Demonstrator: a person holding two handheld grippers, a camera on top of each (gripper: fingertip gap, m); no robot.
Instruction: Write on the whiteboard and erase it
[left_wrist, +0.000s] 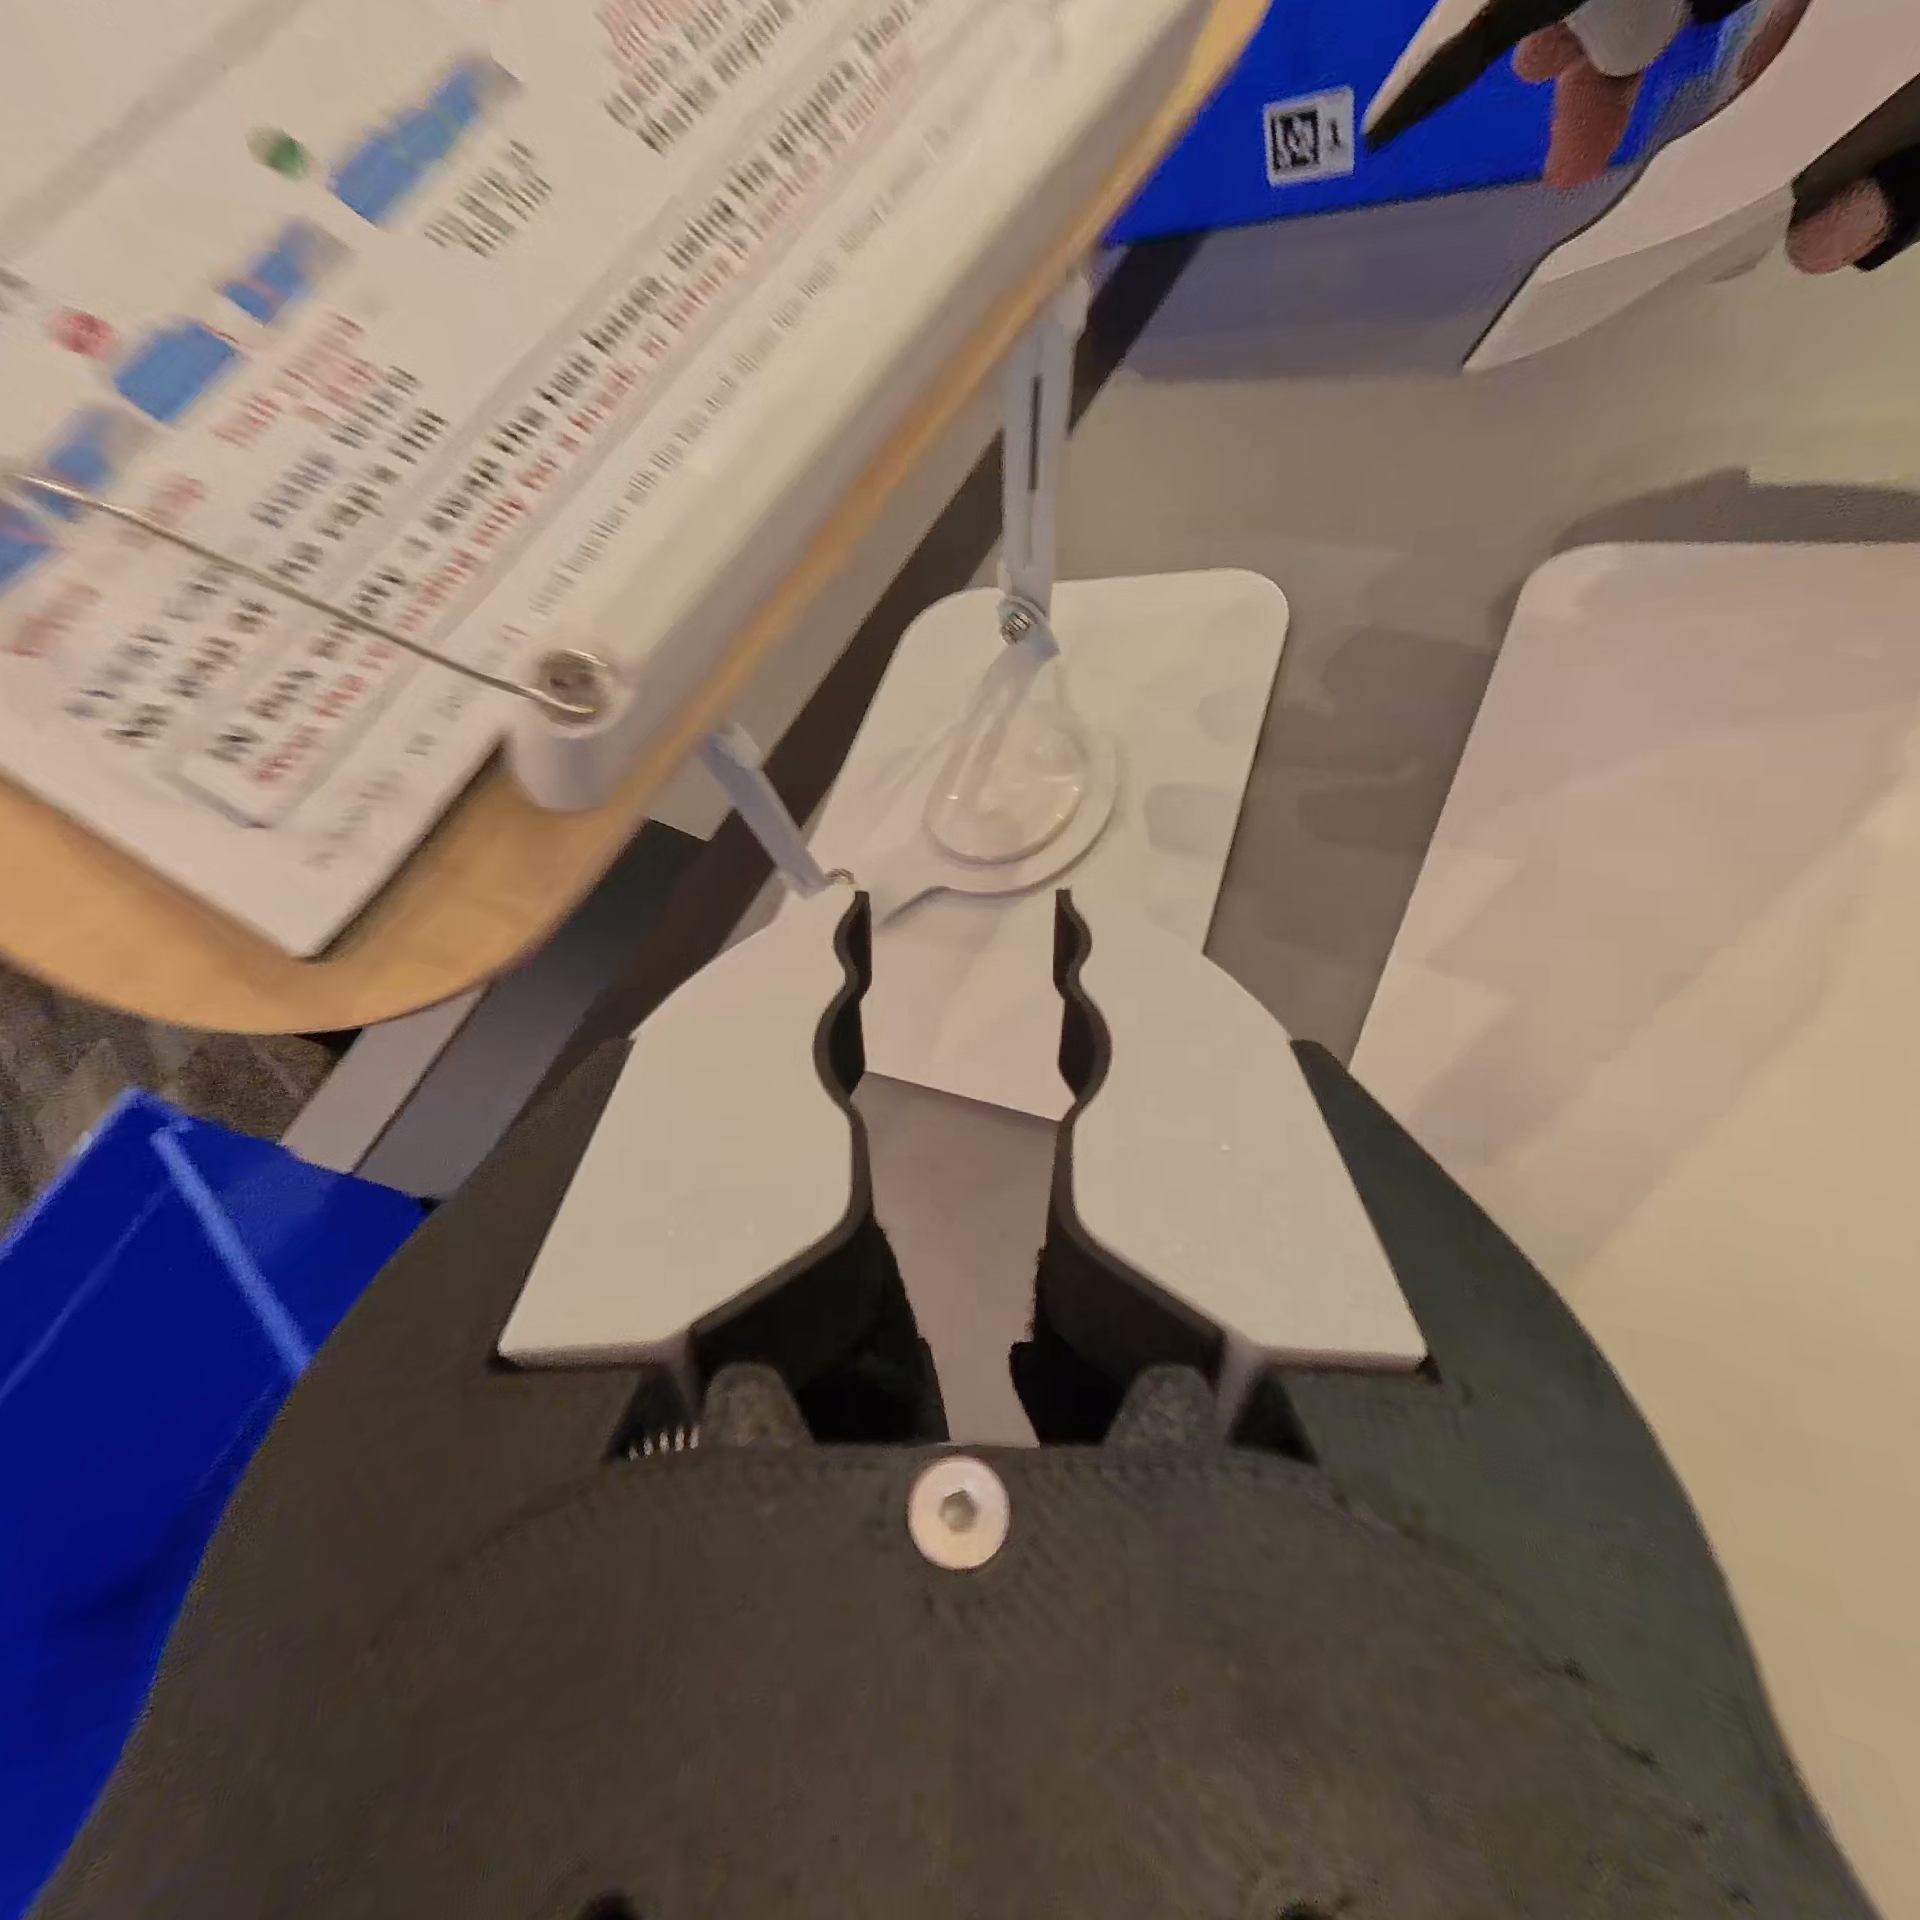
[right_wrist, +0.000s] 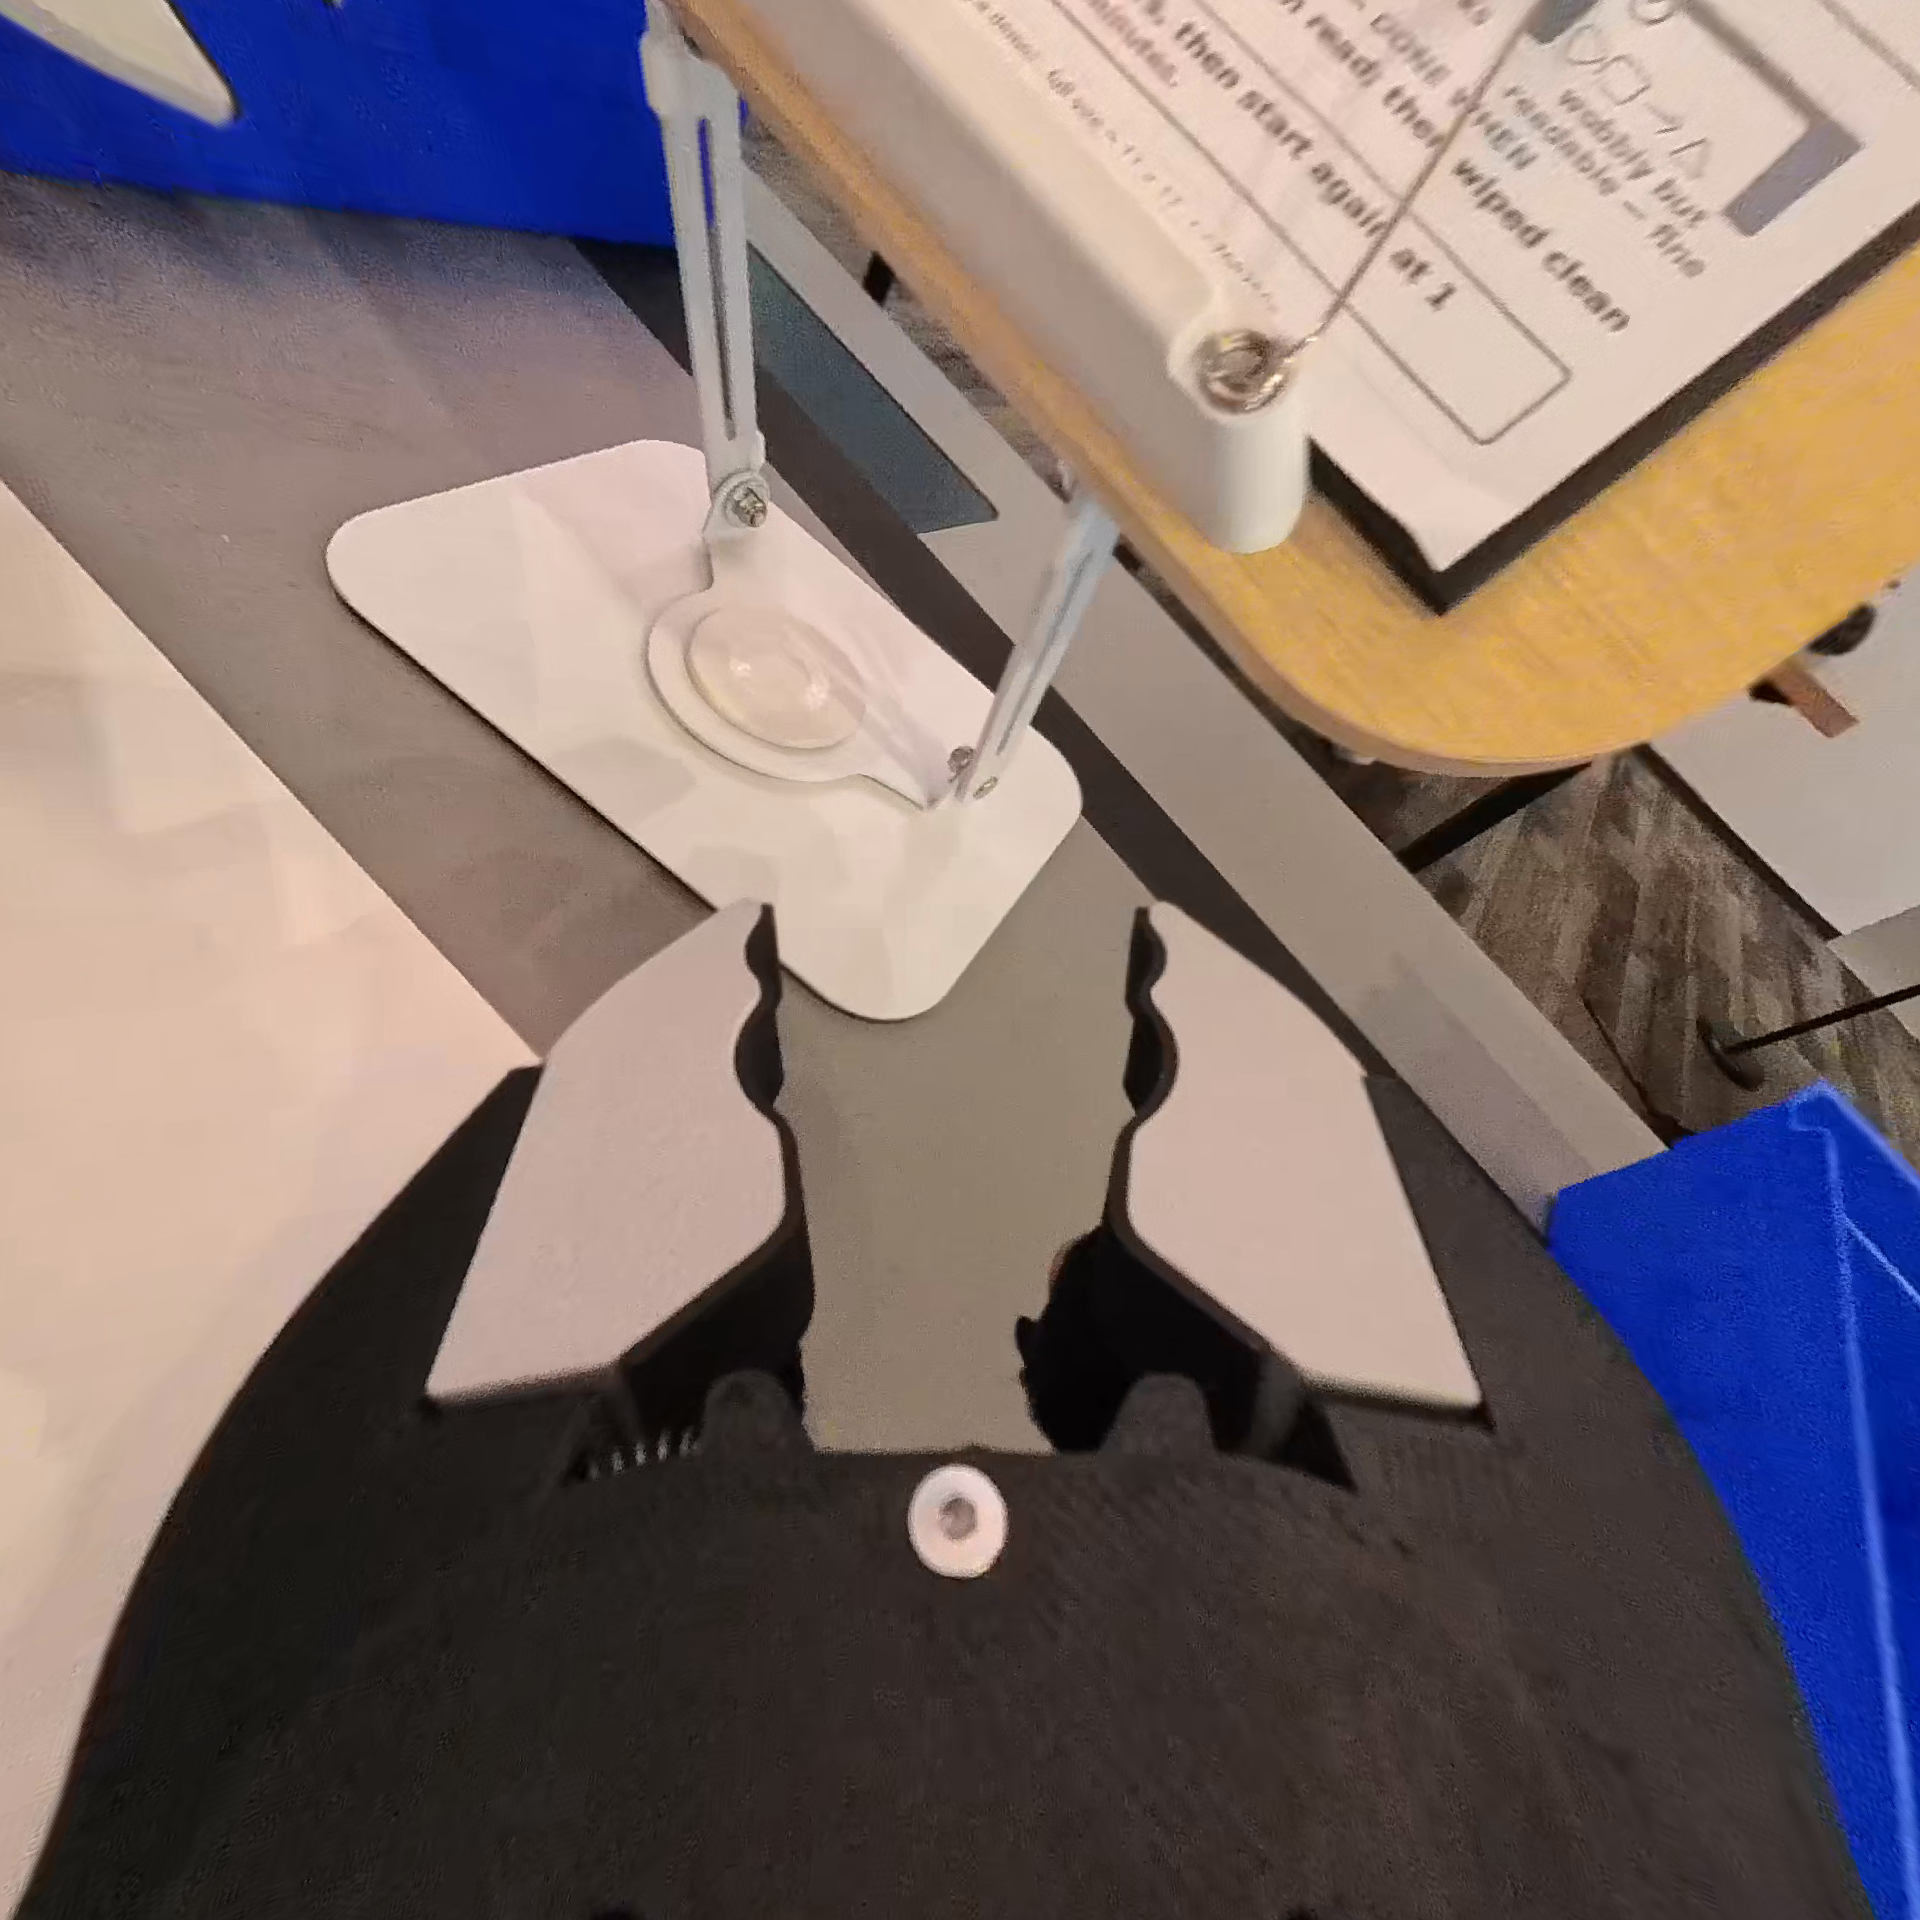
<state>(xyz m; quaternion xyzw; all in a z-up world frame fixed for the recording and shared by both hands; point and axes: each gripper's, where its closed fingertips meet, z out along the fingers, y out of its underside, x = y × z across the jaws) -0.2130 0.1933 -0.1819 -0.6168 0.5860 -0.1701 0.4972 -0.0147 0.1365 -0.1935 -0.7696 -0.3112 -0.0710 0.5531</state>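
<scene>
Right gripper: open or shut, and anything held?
Open. The right gripper has its fingers spread apart with only bare grey tabletop between them; nothing is held.

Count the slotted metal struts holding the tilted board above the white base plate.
2: one strut at the base plate's far end, the other strut at its near corner; more may be hidden behind the board.

One white stand base (right_wrist: 582, 540), two slotted metal struts (right_wrist: 717, 260), one printed sheet (left_wrist: 312, 364), one whiteboard (left_wrist: 1662, 935).

The left gripper (left_wrist: 961, 914) hangs open and bare above a white stand base (left_wrist: 1195, 707) on the grey desk (left_wrist: 1299, 499), beneath a tilted printed sheet (left_wrist: 416, 364).
</scene>
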